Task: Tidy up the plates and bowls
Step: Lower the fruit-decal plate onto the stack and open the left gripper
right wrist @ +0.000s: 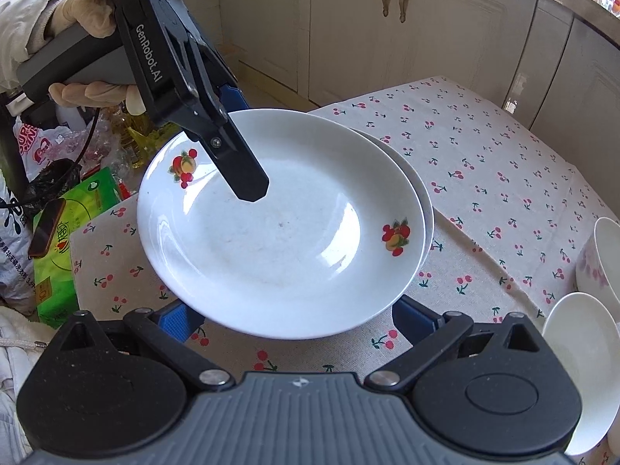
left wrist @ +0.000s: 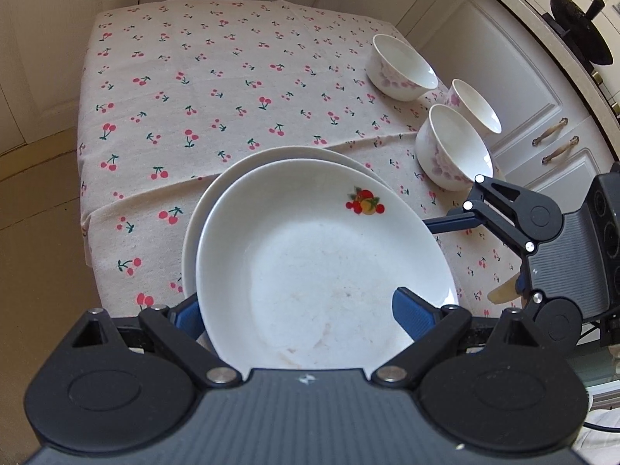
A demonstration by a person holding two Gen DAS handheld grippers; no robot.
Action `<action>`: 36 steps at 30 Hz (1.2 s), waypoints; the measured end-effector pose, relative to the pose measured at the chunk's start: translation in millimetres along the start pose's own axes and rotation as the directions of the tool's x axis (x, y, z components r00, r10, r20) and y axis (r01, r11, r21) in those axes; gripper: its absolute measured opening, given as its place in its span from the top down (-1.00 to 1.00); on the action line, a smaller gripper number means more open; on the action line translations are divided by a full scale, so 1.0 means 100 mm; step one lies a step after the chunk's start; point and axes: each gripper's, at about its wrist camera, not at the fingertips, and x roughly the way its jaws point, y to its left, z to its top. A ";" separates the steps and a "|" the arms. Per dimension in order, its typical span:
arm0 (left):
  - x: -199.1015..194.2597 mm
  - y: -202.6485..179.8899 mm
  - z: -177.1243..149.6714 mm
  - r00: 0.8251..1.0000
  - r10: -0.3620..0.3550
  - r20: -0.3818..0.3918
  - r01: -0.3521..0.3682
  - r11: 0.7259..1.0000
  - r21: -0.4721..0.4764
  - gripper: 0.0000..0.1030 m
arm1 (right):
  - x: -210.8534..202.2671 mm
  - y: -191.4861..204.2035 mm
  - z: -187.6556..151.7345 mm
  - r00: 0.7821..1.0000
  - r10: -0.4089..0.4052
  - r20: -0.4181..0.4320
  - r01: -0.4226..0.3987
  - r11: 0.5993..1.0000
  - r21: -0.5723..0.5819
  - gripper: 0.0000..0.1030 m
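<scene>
Plates first: a white top plate [right wrist: 286, 232] with two fruit motifs lies tilted on a lower plate [right wrist: 424, 197], of which only a crescent of rim shows — both near the desk's [left wrist: 217, 89] corner on the cherry-print cloth. Being round, the top plate has no long axis; its hollow faces up. The left gripper [left wrist: 298, 316] has its fingers wide, one blue pad [left wrist: 412, 316] over the plate's inside, the other under the rim; whether they press I cannot tell. The right gripper [right wrist: 298, 319] is wide open beside the near rim. Three floral bowls [left wrist: 451, 147] stand upright nearby — two cut off in the right view.
</scene>
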 end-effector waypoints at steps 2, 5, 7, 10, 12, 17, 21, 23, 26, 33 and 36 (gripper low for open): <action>-0.01 0.00 -0.01 1.000 0.001 0.006 -0.001 1.000 -0.003 -0.85 | 0.00 0.01 -0.01 1.000 0.001 -0.002 -0.001 1.000 -0.001 -1.00; -0.03 0.01 -0.01 1.000 -0.001 0.012 0.001 1.000 -0.013 -0.85 | -0.01 0.02 -0.01 1.000 -0.001 -0.005 0.001 1.000 0.000 -1.00; -0.05 0.02 -0.02 1.000 -0.001 0.019 0.002 1.000 -0.017 -0.85 | -0.03 0.04 -0.01 1.000 -0.001 -0.002 0.001 1.000 -0.001 -1.00; -0.06 0.02 -0.03 1.000 0.001 0.023 -0.001 1.000 -0.022 -0.85 | -0.09 0.08 -0.02 1.000 0.000 0.007 0.000 1.000 -0.002 -1.00; -0.06 0.01 -0.03 1.000 0.007 0.023 -0.007 1.000 -0.027 -0.85 | -0.13 0.11 -0.03 1.000 -0.003 0.012 0.003 1.000 0.003 -1.00; -0.07 0.00 -0.03 0.999 0.020 0.027 -0.019 0.999 -0.039 -0.85 | -0.28 0.23 -0.11 0.997 -0.067 0.046 0.067 0.998 0.003 -1.00; -0.06 -0.01 -0.01 0.998 0.039 0.039 -0.036 0.998 -0.057 -0.85 | -0.37 0.35 -0.24 0.986 -0.141 0.088 0.141 0.990 0.003 -1.00; -0.04 -0.02 0.00 0.998 0.052 0.045 -0.049 0.997 -0.060 -0.85 | -0.37 0.40 -0.29 0.979 -0.176 0.100 0.177 0.984 0.007 -1.00; -0.03 -0.03 0.02 0.996 0.069 0.058 -0.066 0.996 -0.063 -0.85 | -0.36 0.46 -0.36 0.974 -0.195 0.113 0.191 0.981 0.043 -1.00; 0.01 -0.19 -0.04 0.980 0.171 0.100 -0.171 0.985 -0.009 -0.85 | -0.42 0.56 -0.53 0.957 -0.261 0.125 0.253 0.964 0.083 -1.00; 0.01 -0.22 -0.06 0.974 0.195 0.113 -0.196 0.981 -0.002 -0.85 | -0.49 0.56 -0.58 0.950 -0.278 0.139 0.264 0.958 0.111 -1.00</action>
